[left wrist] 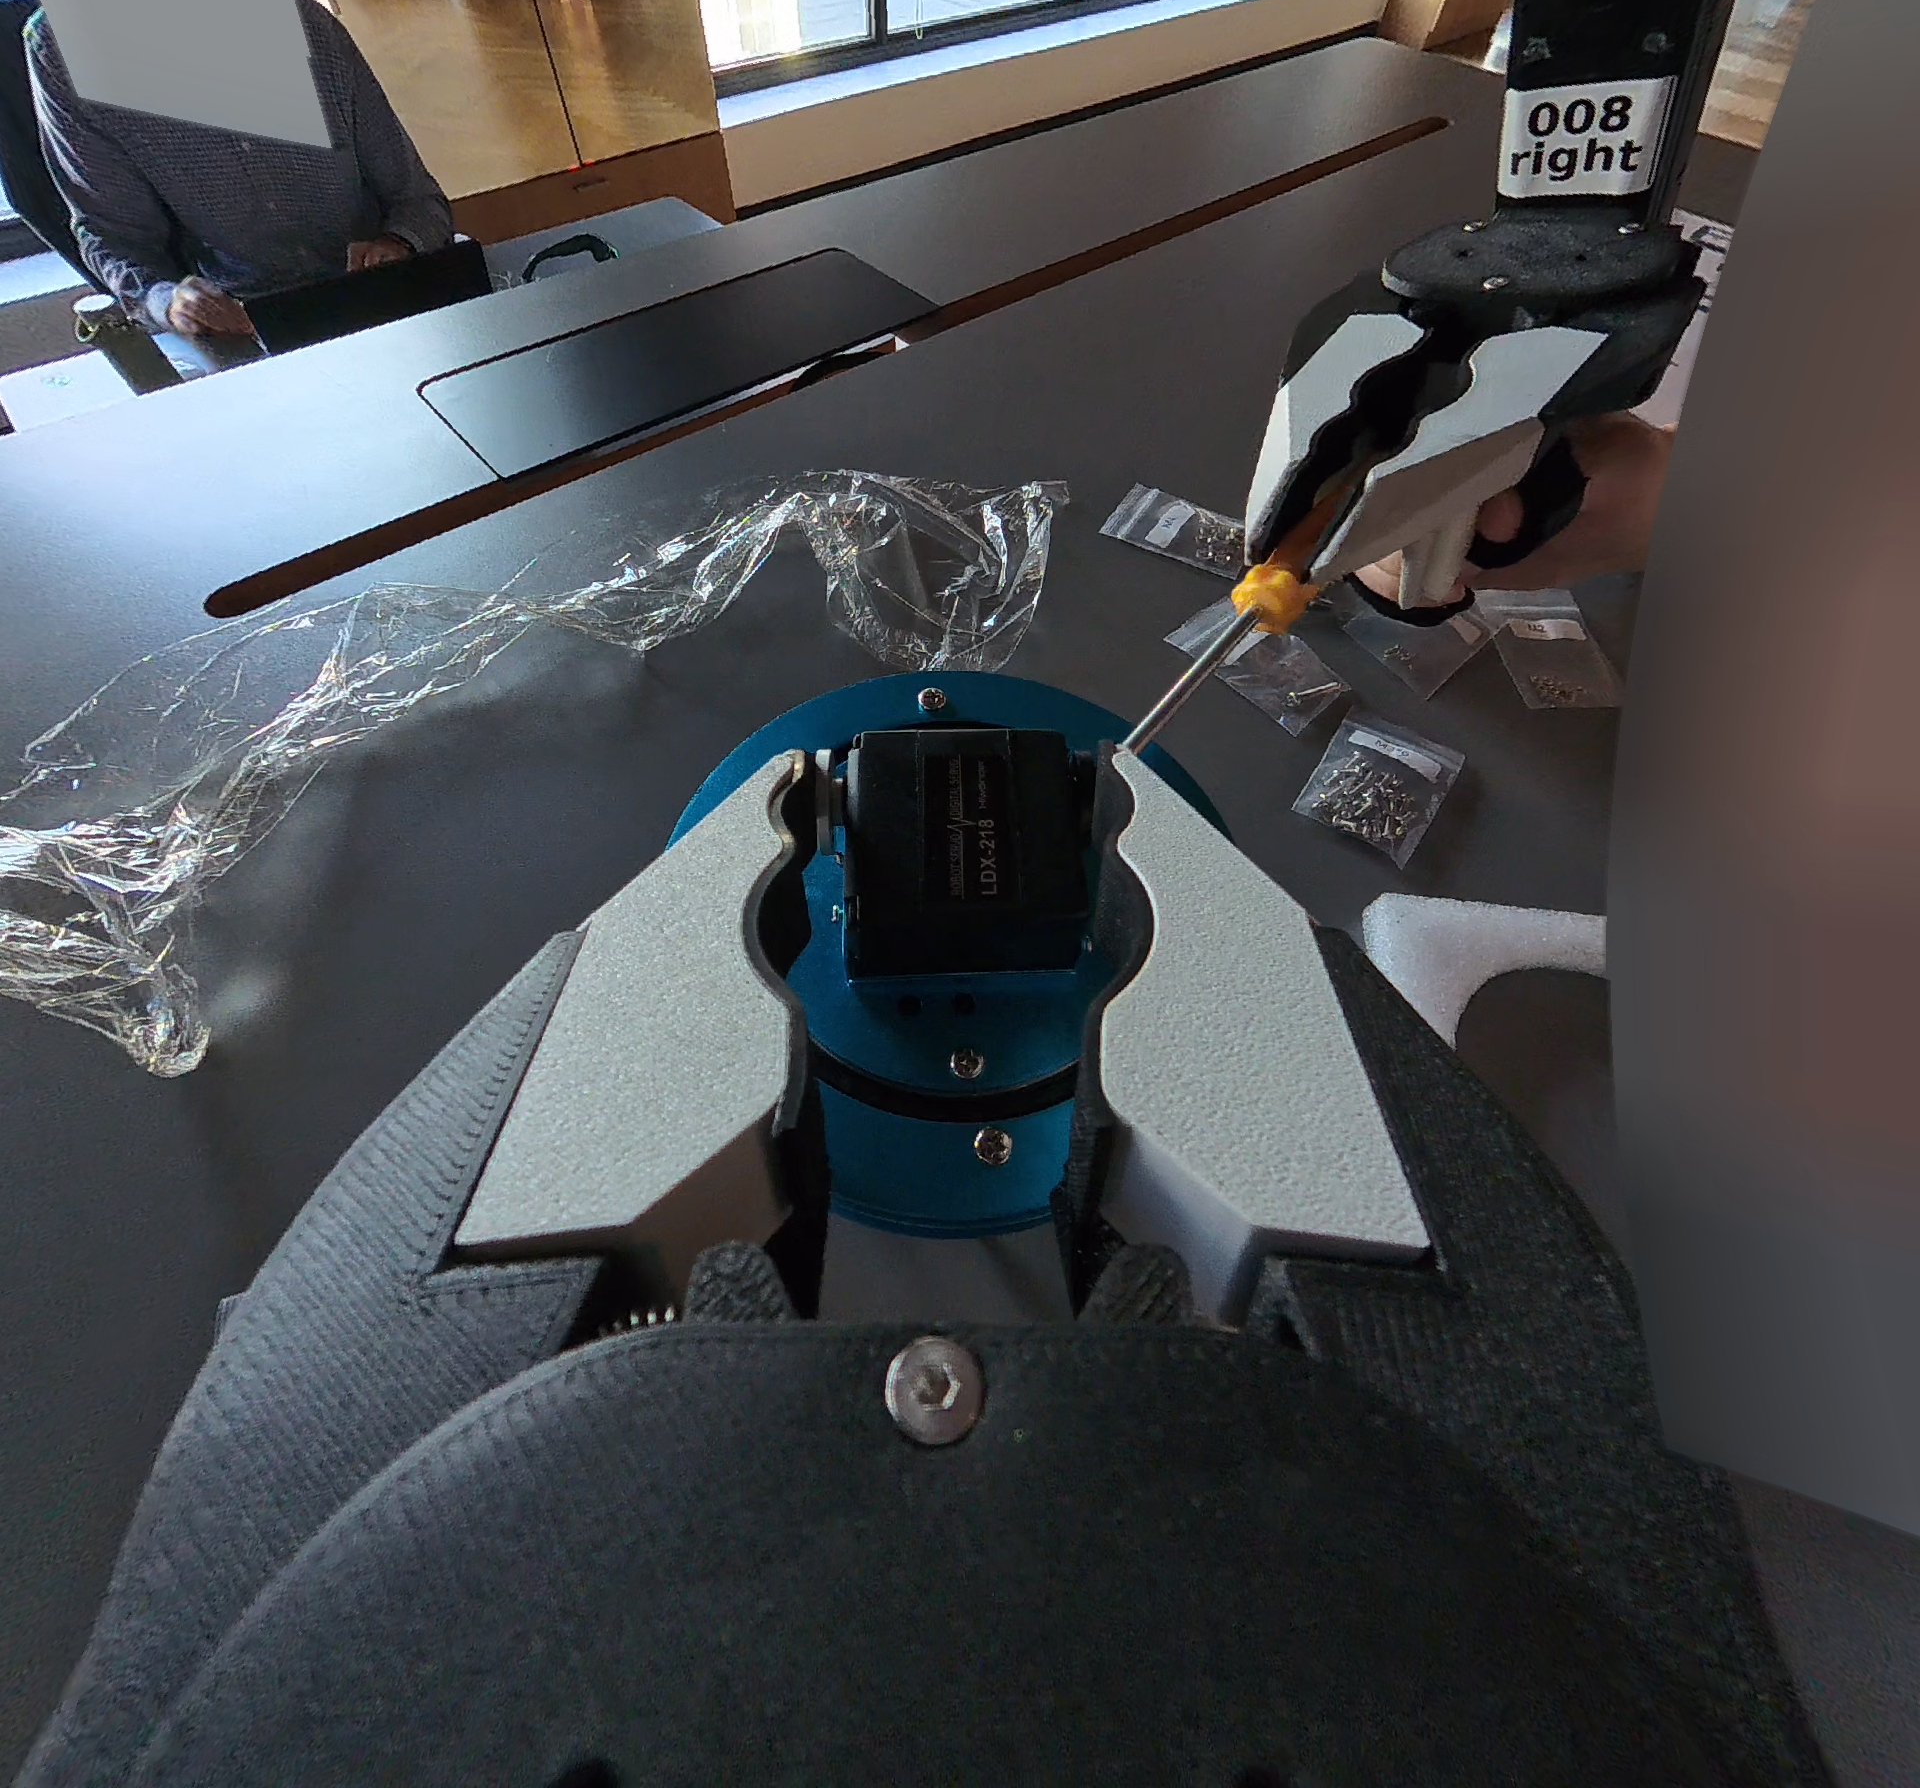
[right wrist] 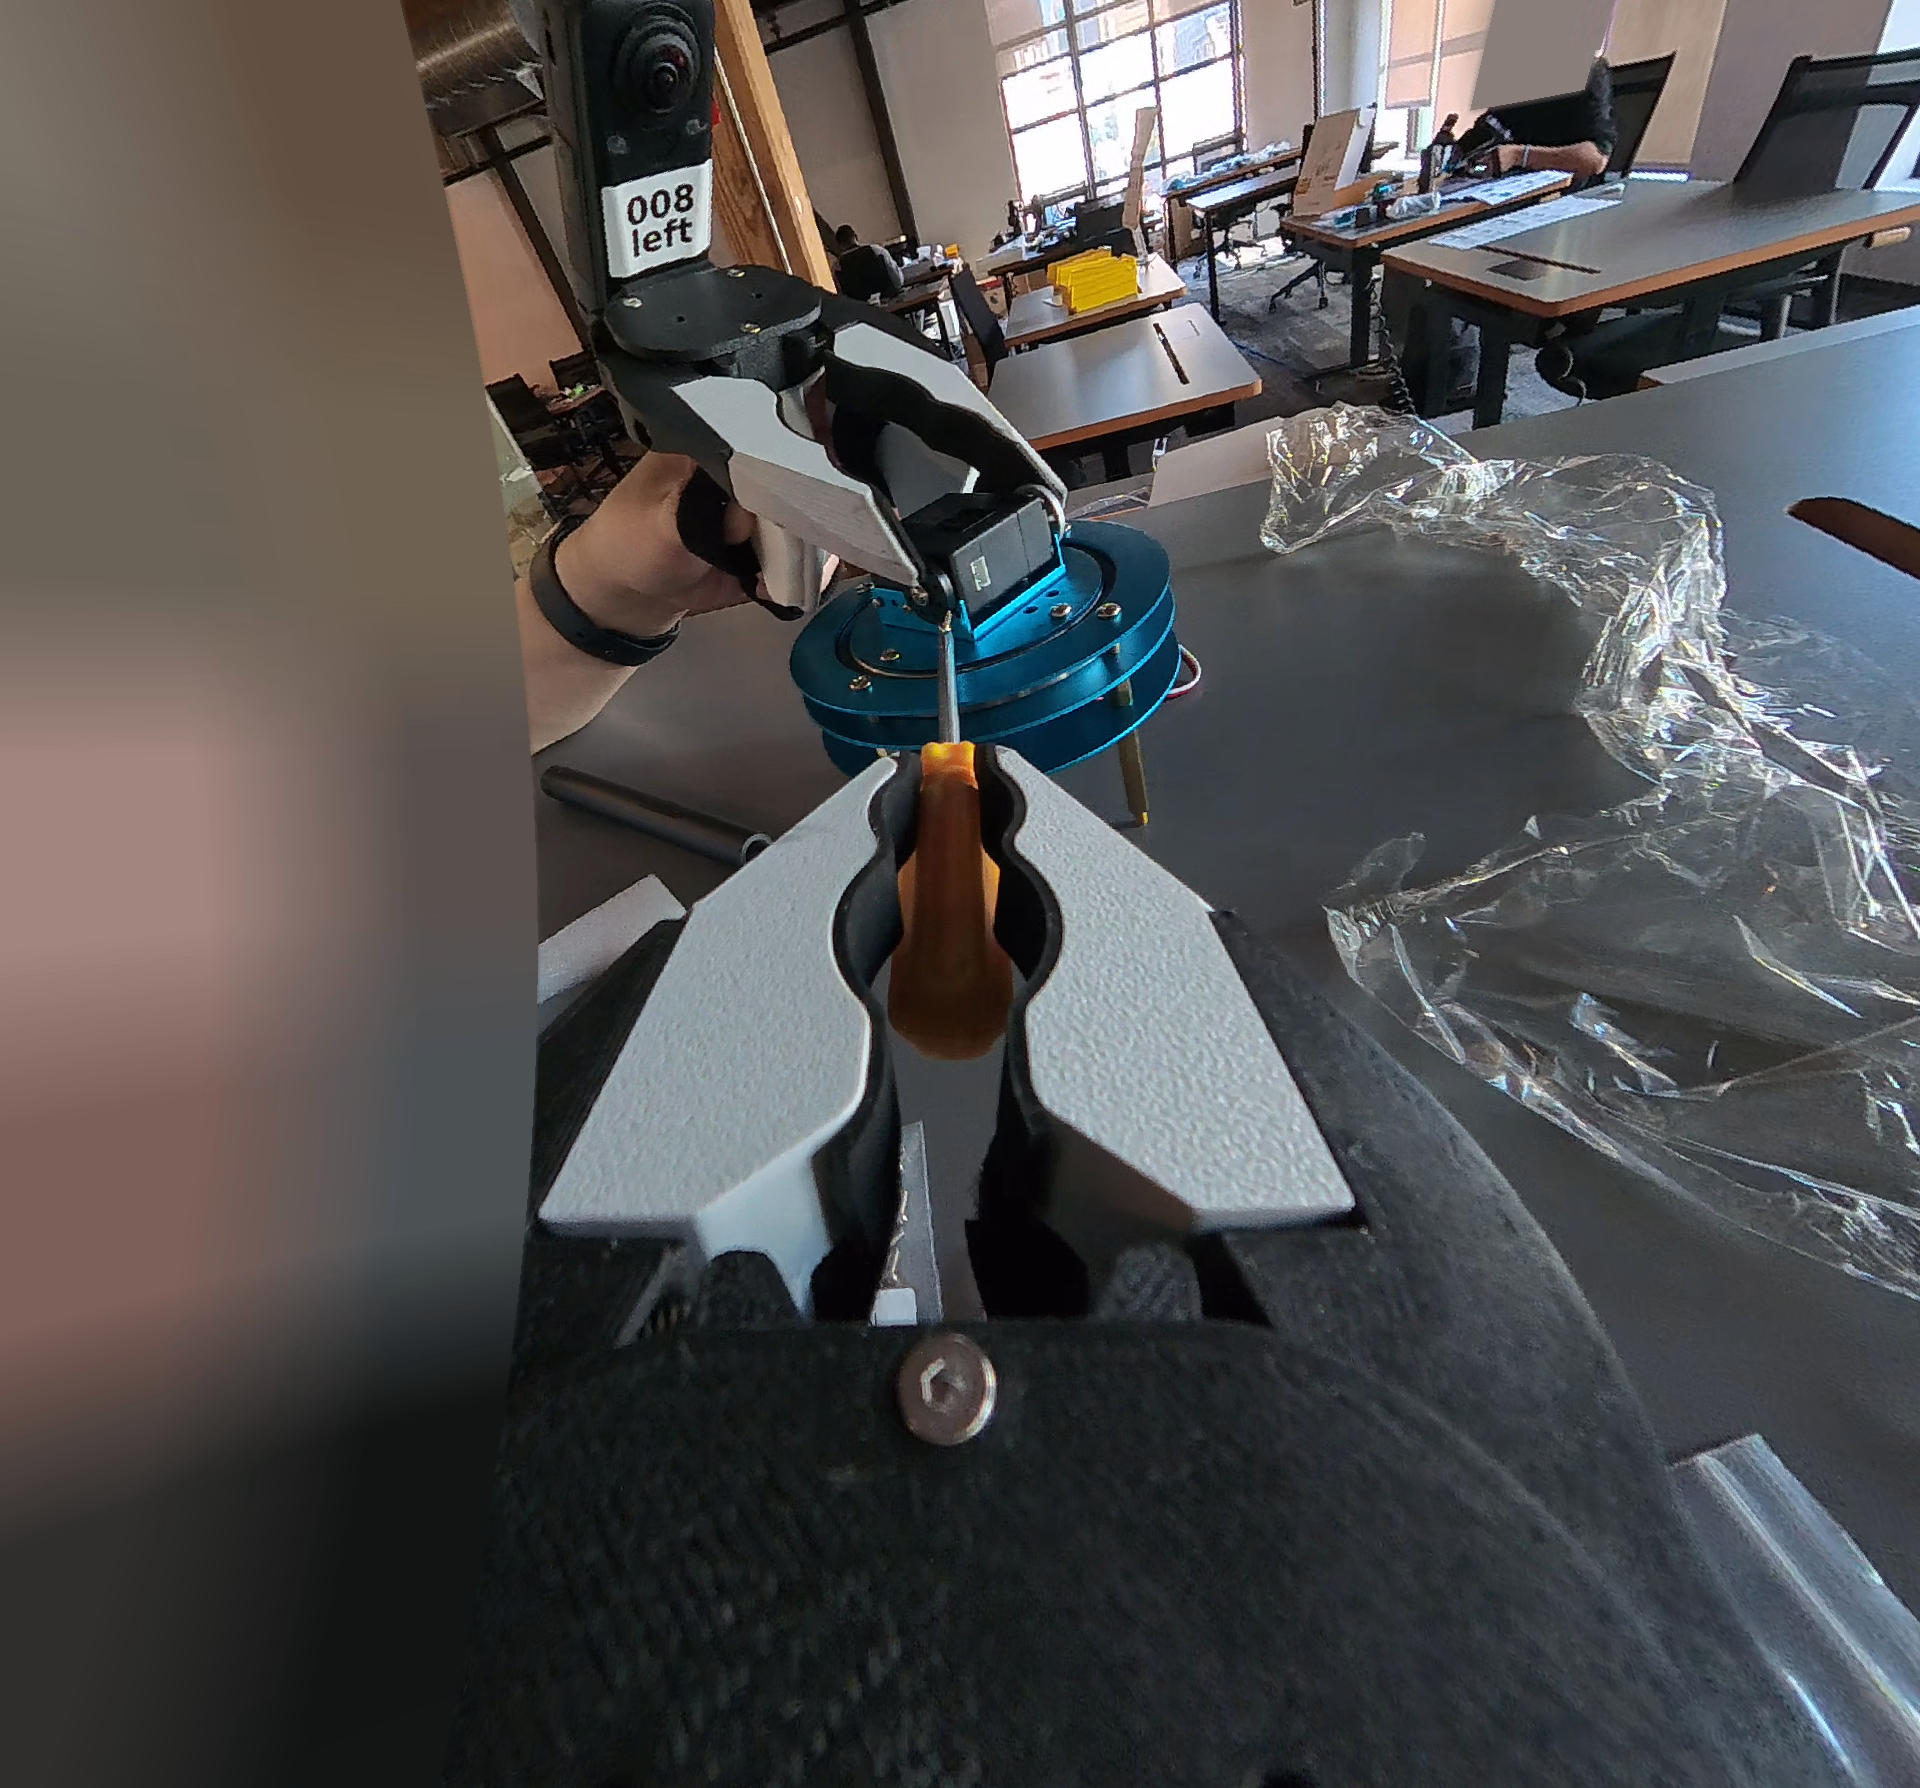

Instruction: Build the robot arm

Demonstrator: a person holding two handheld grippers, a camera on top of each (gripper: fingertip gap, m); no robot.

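My left gripper is shut on a black servo block that sits on a round blue metal base. The base stands on brass legs on the dark table, as the right wrist view shows. My right gripper is shut on the orange handle of a screwdriver. Its steel shaft slants down, and the tip touches the base's top beside the servo, next to the left gripper's right fingertip. The left gripper also shows in the right wrist view, the right gripper in the left wrist view.
Crumpled clear plastic film lies across the table beyond the base. Several small bags of screws lie at the right, and a white foam piece is near them. A dark metal rod lies near the person's wrist. A person sits at a far desk.
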